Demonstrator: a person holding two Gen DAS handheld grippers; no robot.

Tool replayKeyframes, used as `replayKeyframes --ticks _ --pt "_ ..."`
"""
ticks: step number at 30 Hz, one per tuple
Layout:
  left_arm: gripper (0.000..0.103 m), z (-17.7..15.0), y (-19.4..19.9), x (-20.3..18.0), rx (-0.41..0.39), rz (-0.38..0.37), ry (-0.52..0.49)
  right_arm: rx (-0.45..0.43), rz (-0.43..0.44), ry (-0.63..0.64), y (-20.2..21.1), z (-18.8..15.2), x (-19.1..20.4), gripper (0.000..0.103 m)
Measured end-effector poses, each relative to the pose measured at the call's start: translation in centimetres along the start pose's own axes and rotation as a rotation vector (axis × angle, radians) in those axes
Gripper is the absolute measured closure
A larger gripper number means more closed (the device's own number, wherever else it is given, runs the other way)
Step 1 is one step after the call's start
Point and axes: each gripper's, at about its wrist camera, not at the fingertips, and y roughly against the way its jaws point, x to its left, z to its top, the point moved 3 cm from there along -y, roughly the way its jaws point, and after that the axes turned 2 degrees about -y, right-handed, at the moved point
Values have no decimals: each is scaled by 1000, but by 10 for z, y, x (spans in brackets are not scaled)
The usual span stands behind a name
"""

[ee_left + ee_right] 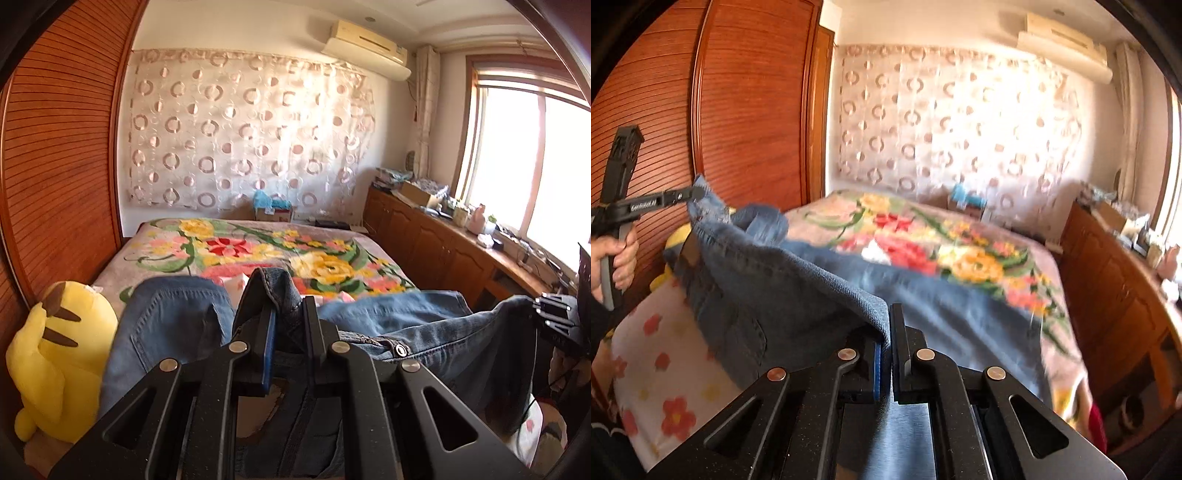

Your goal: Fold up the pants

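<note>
Blue denim pants (406, 325) hang stretched between both grippers above the bed. My left gripper (287, 314) is shut on a bunched fold of the waistband, which pokes up between its fingers. A metal button (400, 349) shows on the waistband to the right. My right gripper (886, 332) is shut on another edge of the pants (798, 280), with denim draping left and away from it. The right gripper (554, 314) shows at the right edge of the left wrist view. The left gripper (694, 194), held by a hand (617, 258), pinches the pants' far corner in the right wrist view.
A floral blanket (258, 251) covers the bed. A yellow plush toy (55, 354) sits at the left by the wooden wardrobe (55, 147). A flower-print pillow (665, 369) lies below the pants. Wooden cabinets (443, 251) with clutter run under the window at right.
</note>
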Motion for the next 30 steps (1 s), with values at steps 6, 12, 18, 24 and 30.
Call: replayKeyframes --ticks 6,12,18,24,30 --pt "89 9 -20 23 7 35 43 -54 -40 93 -31 38 16 99" --pt "89 0 -52 36 59 54 56 -15 -64 116 -96 48 17 99" --pt "88 -2 -74 45 99 54 61 27 -56 91 -154 61 8 99" --pt "86 -6 -90 49 140 70 44 44 -41 92 -166 70 -4 99" --pt "71 -9 -99 55 168 96 37 79 -35 103 -180 70 -12 99"
